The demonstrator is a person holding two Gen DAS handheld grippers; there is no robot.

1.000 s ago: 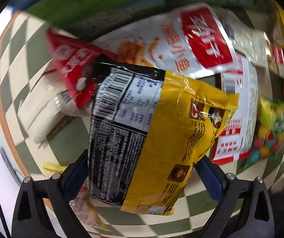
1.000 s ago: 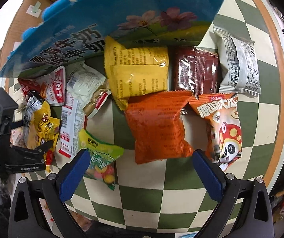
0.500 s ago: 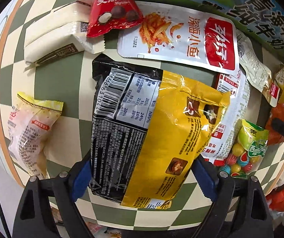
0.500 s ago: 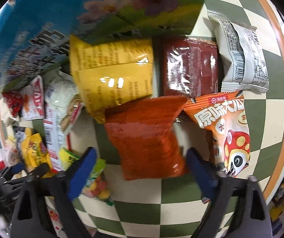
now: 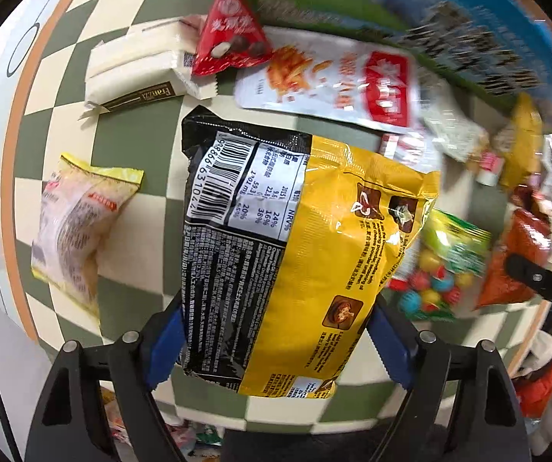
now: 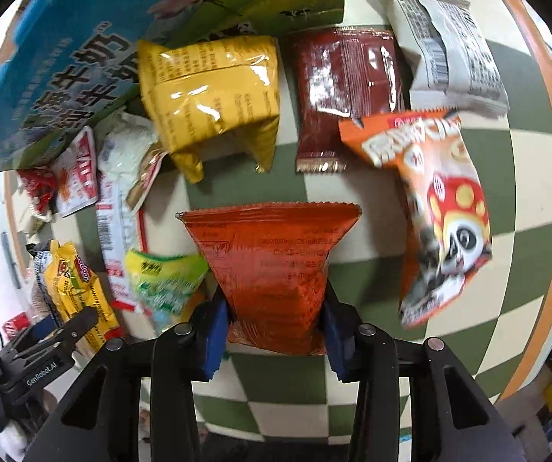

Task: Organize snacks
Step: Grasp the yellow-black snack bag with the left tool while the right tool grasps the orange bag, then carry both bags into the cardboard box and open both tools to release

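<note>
I have a packet in each claw, so the sorting is under way but far from finished. My left claw [image 5: 276, 340] pinches the lower end of the yellow-and-black snack bag [image 5: 295, 254], blue pads pressed on both its sides; its jaws have just been closing in on that bag, which hangs clear above the checkered desk [image 5: 64, 88]. My right claw [image 6: 274, 331] has just been closing too and now grips the bottom of the orange-red packet [image 6: 272, 265], squeezed narrow between the pads while its top edge flares wide.

Most of the snacks lie loose on the desk. In the right wrist view I see a yellow packet [image 6: 210, 96], a dark red packet [image 6: 347, 88], a grey-white packet [image 6: 449, 46] and the orange cartoon-panda bag [image 6: 437, 208], all near one another, and the green candy bag [image 6: 164, 277] just beside my packet. The left wrist view adds a red triangular chocolate pouch [image 5: 233, 34] lying on a white wafer pack [image 5: 137, 65], the white-and-red fish snack pouch [image 5: 337, 81] and a pale yellow bag [image 5: 79, 223] on its own near the desk's rim.

The blue-and-green milk carton box [image 6: 83, 61] at the back looks the likely destination; I cannot tell whether anything is inside it. By my reckoning nearly everything remains to be put away.
</note>
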